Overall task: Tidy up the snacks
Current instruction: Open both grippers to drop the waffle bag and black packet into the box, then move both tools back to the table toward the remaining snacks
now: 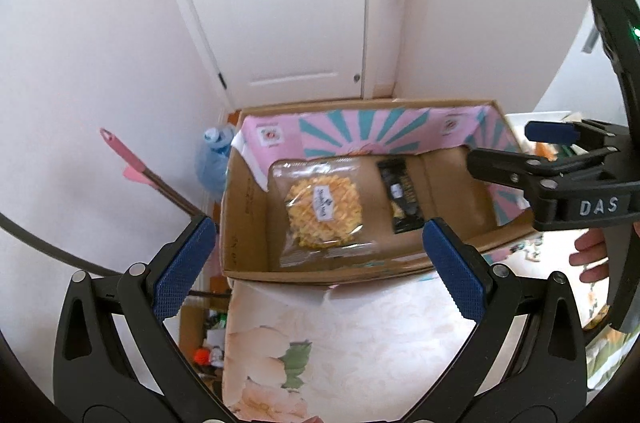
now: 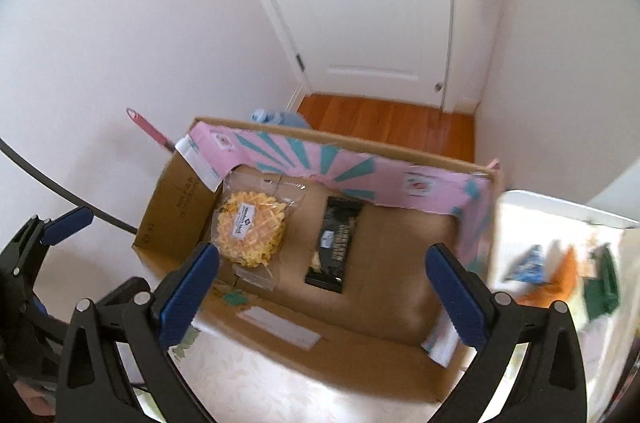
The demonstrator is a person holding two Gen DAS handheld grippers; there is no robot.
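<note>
One open brown cardboard box with pink-and-teal printed flaps is seen standing on a pale floral-patterned cloth surface. Two snack packets are counted on its floor, lying flat and apart: one clear plastic bag of yellow waffle-shaped crisps at about 9 o'clock, and one black rectangular wrapped bar at about 3 o'clock of it. The left gripper is held above the box's near edge, its jaws spread wide with nothing between them. The right gripper is likewise spread wide and empty. Several blurred coloured packets are seen at 3 o'clock outside the box; their number cannot be told.
</note>
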